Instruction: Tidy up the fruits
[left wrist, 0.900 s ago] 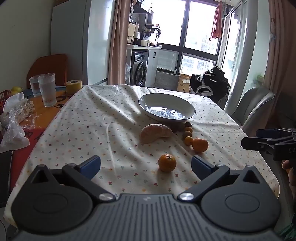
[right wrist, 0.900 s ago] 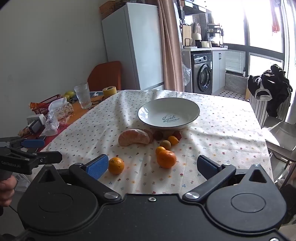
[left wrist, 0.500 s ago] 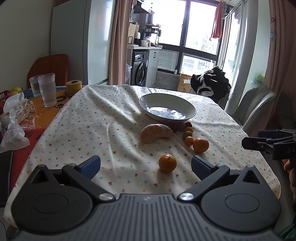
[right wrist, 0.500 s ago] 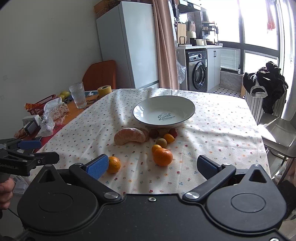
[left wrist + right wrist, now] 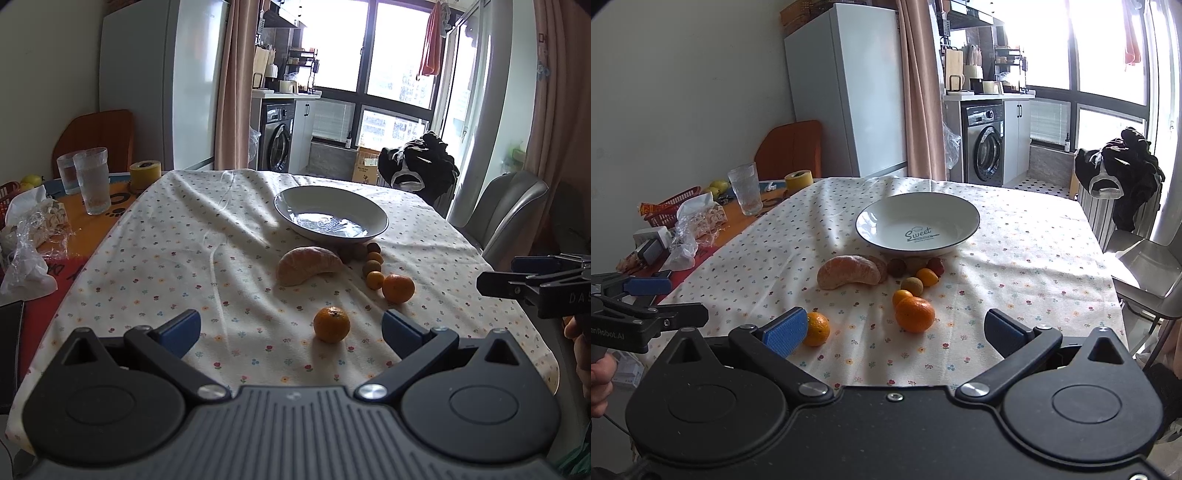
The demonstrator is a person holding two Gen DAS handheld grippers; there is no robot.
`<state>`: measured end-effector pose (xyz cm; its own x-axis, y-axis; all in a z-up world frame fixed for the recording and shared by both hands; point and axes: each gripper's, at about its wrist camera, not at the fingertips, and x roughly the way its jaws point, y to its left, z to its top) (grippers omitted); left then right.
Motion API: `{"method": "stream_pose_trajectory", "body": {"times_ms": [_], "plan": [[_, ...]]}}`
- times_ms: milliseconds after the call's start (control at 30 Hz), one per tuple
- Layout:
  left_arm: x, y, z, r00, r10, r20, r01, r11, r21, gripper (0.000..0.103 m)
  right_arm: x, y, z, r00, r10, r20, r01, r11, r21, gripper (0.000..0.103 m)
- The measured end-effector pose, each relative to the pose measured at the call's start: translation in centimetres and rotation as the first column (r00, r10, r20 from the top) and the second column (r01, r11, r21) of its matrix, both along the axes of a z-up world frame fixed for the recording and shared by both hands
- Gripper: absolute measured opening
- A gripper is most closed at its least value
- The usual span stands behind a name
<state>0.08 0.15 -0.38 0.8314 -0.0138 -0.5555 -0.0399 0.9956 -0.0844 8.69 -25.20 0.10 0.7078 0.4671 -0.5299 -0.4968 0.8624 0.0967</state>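
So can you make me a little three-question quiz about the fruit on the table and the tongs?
1. True or false: the white plate already has fruit in it.
2. Which fruit lies nearest the left tongs? A) the peeled citrus piece B) the lone mandarin C) the small brown fruit
3. Fill in: both the left tongs and the right tongs are ____, holding nothing.

Key:
1. False. The plate is empty; all the fruit sits on the tablecloth in front of it.
2. B.
3. open
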Motion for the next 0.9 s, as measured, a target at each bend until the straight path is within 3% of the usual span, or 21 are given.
{"method": "stream_pose_trajectory", "body": {"times_ms": [900], "plan": [[-0.11,0.03,-0.10,1.000,-0.001,0.002,0.001,1.000,-0.003,0.103,-0.17,-0.11,-0.01,1.000,0.008,0.007,-0.008,1.000,0.014,0.103]]}}
